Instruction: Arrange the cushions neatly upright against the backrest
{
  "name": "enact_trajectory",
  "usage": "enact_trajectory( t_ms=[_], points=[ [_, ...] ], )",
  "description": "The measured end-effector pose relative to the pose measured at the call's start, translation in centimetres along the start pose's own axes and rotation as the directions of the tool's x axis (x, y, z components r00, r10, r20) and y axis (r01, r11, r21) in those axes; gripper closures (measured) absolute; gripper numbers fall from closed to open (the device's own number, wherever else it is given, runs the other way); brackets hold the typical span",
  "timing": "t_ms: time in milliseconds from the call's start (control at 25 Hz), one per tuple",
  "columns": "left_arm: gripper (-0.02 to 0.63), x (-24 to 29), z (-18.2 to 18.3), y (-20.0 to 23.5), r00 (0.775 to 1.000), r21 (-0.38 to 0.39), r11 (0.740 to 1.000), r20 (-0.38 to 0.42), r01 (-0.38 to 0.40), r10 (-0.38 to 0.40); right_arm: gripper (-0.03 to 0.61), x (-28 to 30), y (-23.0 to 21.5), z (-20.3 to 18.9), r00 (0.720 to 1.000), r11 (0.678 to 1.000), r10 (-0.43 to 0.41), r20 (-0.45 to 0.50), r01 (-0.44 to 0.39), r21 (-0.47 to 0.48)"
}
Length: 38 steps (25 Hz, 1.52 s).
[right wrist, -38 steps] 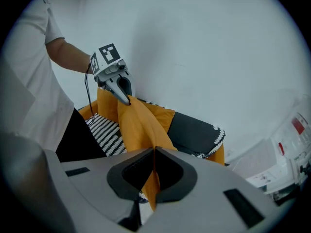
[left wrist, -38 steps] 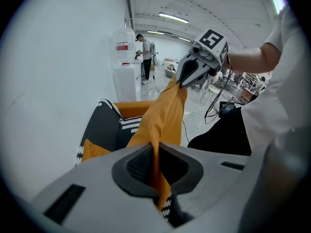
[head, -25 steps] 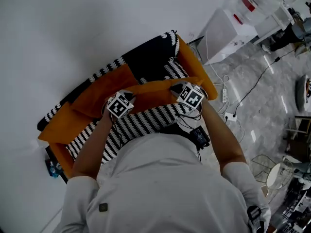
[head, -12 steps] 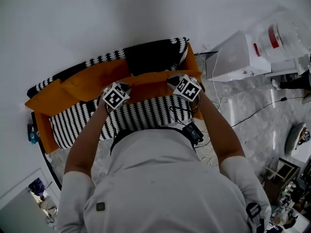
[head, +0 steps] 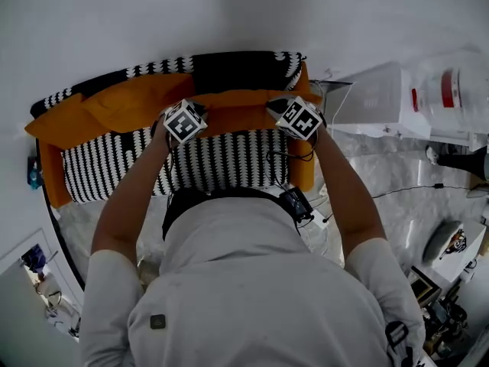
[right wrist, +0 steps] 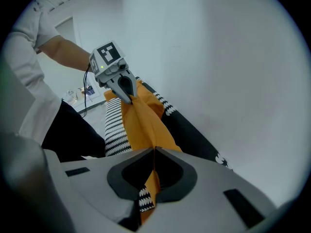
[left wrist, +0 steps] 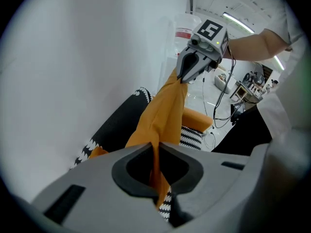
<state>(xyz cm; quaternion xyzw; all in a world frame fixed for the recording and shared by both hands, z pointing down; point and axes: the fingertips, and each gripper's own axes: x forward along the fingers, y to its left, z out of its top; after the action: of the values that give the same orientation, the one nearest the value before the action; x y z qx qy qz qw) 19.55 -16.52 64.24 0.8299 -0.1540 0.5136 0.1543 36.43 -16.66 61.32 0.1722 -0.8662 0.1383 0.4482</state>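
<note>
Sofa: black-and-white zigzag seat with orange arms, at 12 o'clock from the person.
Backrest: black panel running from 9 to 3 o'clock behind the seat.
Held cushion: orange, hanging by its top edge just in front of the backrest. Its long axis runs 9 to 3, parallel to the backrest.
Spare cushion: orange, at 10 o'clock, against the backrest.
Left gripper: clamped on the held cushion's top edge.
Right gripper: pinching the same edge.
Handling: probably best to lower both ends evenly and seat the bottom edge in the seat-back crease before letting go.
</note>
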Motion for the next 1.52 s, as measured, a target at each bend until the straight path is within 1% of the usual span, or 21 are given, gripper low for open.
enact_trajectory(
  t_ms=[200, 400, 600, 920, 1280, 1520],
  points=[
    [0.591, 2.7, 0.6, 1.7, 1.0, -0.023, 1.0, -0.021, 0.008, -0.009, 0.549, 1.8, -2.7, -1.1, 0.999, 1.0, 0.023, -0.023, -0.023, 0.002],
    [0.591, 5.3, 1.2, 4.0, 0.999, -0.024, 1.0, -0.033, 0.015, -0.016, 0.549, 4.0, -5.1, -2.2, 0.999, 0.999, 0.025, -0.038, -0.024, 0.028],
    [0.591, 8.2, 0.8, 5.8, 0.998, -0.039, 0.999, -0.053, 0.019, -0.021, 0.549, 6.5, -7.1, -3.4, 0.998, 0.999, 0.036, -0.05, -0.034, 0.043],
    [0.591, 13.1, 0.1, 7.1, 0.997, -0.076, 0.996, -0.065, 0.035, -0.04, 0.549, 10.0, -9.6, -5.9, 0.996, 0.997, 0.051, -0.068, -0.047, 0.063],
    [0.592, 15.3, 0.8, 9.9, 1.0, -0.1, 0.995, -0.024, 0.005, -0.007, 0.549, 12.3, -13.0, -5.6, 0.999, 0.999, 0.023, -0.049, -0.021, 0.043],
    [0.591, 16.3, 1.0, 12.0, 1.0, -0.092, 0.996, -0.01, -0.012, 0.011, 0.549, 14.2, -15.6, -5.0, 0.998, 0.999, -0.02, -0.054, 0.022, 0.043]
  ],
)
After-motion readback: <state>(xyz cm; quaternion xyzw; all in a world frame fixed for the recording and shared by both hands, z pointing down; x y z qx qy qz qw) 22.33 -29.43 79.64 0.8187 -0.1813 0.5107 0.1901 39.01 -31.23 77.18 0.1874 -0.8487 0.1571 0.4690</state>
